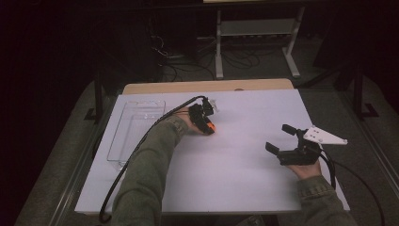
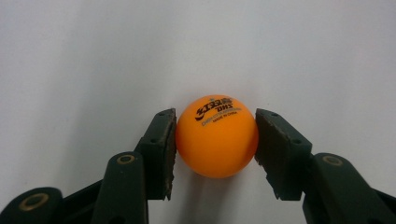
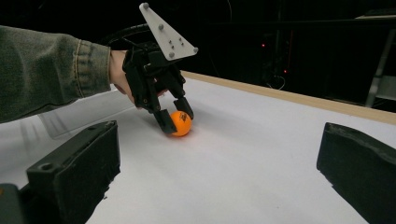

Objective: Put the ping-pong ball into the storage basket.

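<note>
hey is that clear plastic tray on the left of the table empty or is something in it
Empty. In the high view the clear rectangular plastic tray shows just the white table through its bottom.

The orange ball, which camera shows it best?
The left gripper view: the orange ball is close up between the left gripper pads, print legible. The right gripper view shows it small; the high view, just an orange sliver.

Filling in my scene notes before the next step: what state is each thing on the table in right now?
Orange ball: on the white table, clamped between the pads.
Left gripper: shut on the ball, low at the table.
Right gripper: open, nothing between its jaws, apart from the ball.
Clear tray: empty, flat on the table's left side.
</note>
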`<move>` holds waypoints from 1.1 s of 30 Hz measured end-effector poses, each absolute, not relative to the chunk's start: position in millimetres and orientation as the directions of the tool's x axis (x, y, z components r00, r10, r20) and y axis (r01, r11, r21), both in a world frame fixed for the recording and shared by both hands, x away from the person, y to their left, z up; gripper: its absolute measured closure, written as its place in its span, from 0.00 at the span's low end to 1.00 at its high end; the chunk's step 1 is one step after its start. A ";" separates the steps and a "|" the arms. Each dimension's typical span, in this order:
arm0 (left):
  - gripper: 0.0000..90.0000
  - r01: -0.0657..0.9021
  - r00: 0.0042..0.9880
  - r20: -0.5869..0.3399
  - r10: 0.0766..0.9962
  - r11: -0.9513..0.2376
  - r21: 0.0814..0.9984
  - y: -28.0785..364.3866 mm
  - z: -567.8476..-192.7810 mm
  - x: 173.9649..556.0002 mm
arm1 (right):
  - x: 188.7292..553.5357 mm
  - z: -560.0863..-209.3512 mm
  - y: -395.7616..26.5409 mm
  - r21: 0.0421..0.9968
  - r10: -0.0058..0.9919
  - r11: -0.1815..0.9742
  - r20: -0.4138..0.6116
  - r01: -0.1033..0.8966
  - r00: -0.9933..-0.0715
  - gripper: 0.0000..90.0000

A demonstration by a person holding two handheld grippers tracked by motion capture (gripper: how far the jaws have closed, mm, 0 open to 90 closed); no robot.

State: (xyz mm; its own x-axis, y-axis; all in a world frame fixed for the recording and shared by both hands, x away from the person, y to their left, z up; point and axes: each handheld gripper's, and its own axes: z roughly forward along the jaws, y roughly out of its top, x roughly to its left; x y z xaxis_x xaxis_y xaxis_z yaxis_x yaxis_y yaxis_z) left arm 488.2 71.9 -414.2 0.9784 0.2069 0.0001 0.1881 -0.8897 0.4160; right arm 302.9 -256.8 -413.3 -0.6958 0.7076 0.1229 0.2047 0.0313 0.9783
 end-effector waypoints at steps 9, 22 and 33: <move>0.56 0.182 0.980 -0.006 0.198 -0.891 0.415 71.8 -410.7 485.4 | 302.6 -413.4 -256.2 0.978 0.709 0.032 0.123 0.206 -0.695 0.00; 0.56 0.178 0.978 0.018 0.208 -0.877 0.445 79.9 -387.8 479.1 | 302.2 -413.5 -255.2 0.978 0.708 0.032 0.124 0.207 -0.695 0.00; 0.56 0.163 0.979 0.032 0.200 -0.872 0.461 83.9 -371.6 471.6 | 301.9 -413.7 -254.4 0.977 0.708 0.037 0.123 0.211 -0.696 0.00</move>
State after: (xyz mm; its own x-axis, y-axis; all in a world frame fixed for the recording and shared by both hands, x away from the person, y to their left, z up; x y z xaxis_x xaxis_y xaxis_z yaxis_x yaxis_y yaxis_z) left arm 471.6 83.9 -371.6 0.9792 0.2002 0.0323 0.1631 -0.8721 0.4613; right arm 301.9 -254.4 -413.7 -0.6956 0.7078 0.1231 0.2107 0.0371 0.9768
